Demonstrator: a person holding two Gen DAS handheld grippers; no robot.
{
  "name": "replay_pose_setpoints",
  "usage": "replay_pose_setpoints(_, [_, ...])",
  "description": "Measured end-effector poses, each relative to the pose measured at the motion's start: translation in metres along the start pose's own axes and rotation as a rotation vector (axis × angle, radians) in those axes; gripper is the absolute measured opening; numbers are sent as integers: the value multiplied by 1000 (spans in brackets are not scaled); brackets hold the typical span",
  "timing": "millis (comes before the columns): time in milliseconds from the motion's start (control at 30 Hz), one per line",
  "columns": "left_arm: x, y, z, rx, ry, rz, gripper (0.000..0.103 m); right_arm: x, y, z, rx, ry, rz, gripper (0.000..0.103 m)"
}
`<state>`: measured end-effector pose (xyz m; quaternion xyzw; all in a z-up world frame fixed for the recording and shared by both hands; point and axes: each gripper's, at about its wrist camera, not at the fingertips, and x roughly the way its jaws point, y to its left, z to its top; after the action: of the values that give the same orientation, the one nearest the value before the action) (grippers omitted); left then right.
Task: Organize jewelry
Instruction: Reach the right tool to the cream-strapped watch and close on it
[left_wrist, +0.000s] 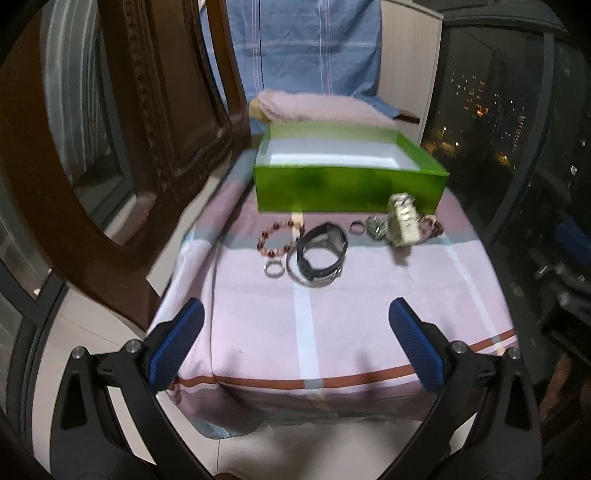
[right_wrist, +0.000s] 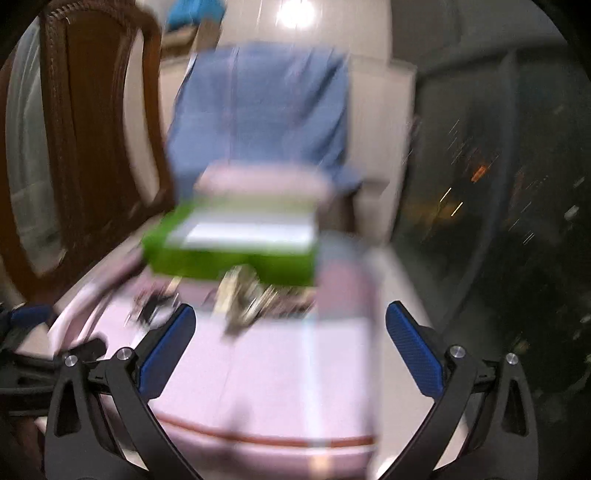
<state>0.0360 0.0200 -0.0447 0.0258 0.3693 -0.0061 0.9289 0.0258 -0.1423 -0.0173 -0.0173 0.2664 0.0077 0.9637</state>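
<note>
The left gripper (left_wrist: 295, 325) hovers level above the near edge of the pink checked cloth-covered surface (left_wrist: 369, 314), jaws spread and empty. The right gripper (right_wrist: 290, 332) does likewise. A pink-and-red beaded bracelet (left_wrist: 277, 239), black strap (left_wrist: 319, 254) and rings lie before the open green cardboard box (left_wrist: 347, 190) at the far edge.

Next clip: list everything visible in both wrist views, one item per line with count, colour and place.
Open cardboard box: one, green outside, white inside, far end of cloth.
Beaded bracelet: one, pink and dark red, left front of box.
Strap-like band: one, black, centre.
Small ring: one, silver, nearest left.
Small ring: one, dark, right of band.
Upright ornament: one, cream, right; details blurred.
Checked cloth: one, pink, covering surface.
Wooden chair: one, brown, left.
Hanging fabric: one, blue, behind.
Left gripper: blue pads, open, empty.
Right gripper: blue pads, open, empty.
</note>
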Motion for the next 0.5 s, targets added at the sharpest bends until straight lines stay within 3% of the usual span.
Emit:
replay_pose_setpoints(133, [4, 9, 8, -30, -39, -9, 99, 12, 8, 12, -42, -63, -34, 100])
replay_pose_setpoints(267, [17, 17, 25, -46, -35, 18, 99, 46, 14, 22, -11, 10, 37, 100])
replay_pose_setpoints(433, [15, 27, 44, -73, -103, 67, 96, 97, 43, 22, -82, 126, 14, 100])
replay_pose_setpoints(500, [14, 26, 48, -71, -127, 73, 96, 112, 48, 22, -79, 155, 10, 94])
